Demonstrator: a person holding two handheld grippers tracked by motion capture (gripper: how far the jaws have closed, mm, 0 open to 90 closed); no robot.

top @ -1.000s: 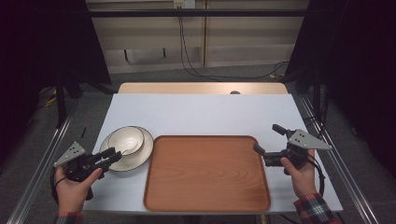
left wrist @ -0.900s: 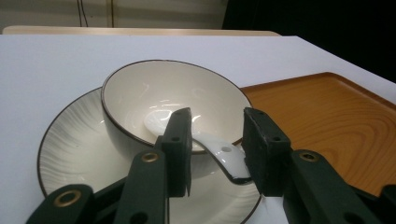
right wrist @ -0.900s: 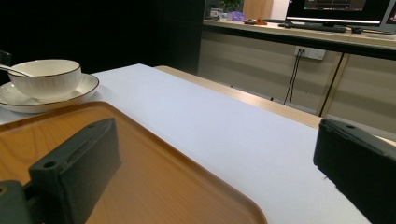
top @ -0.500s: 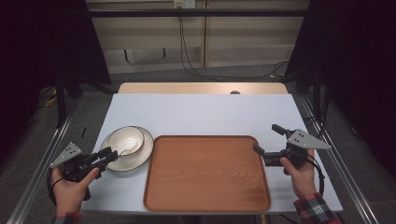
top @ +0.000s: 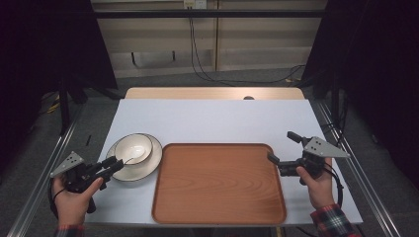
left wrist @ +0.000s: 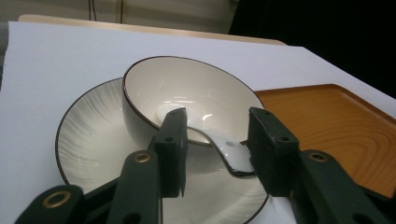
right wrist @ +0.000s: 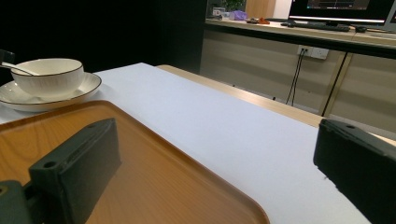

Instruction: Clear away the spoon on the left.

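Left gripper (left wrist: 215,144) released, jaws astride the white ceramic spoon (left wrist: 224,151) handle; spoon rests in bowl (top: 133,147) on plate (top: 148,165), tray's (top: 217,182) 9 o'clock. Likely next: clamp handle, lift. Right gripper (top: 281,148) released, idle at 3 o'clock.

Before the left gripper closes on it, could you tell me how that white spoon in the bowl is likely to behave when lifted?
The spoon looks glazed and glossy, so it may slip between the open jaws of the left gripper. It seems rigid ceramic, probably brittle if dropped. Its handle leans over the rim of the bowl, so lifting it could nudge the bowl on the plate.
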